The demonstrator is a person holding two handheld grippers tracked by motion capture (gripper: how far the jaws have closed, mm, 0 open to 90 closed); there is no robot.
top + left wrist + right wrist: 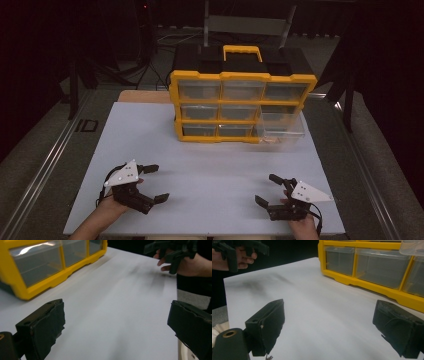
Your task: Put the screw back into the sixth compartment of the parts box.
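A yellow and black organizer case (243, 102) with clear drawers stands upright at the back middle of the white table (210, 170). One clear drawer (280, 129) at its lower right is pulled out toward me. My left gripper (156, 183) rests open near the front left, nothing between its jaws (116, 327). At the front right my right gripper (268, 189) is open too and holds nothing (329, 327). The organizer's drawers (37, 263) appear at the upper left of the left gripper view and at the upper right (372, 265) of the right gripper view.
The other hand and its gripper (172, 253) appear far off in the left gripper view, and likewise (237, 251) in the right gripper view. A metal rail (45, 165) runs along the table's left side. Dark stands and cables sit behind the table.
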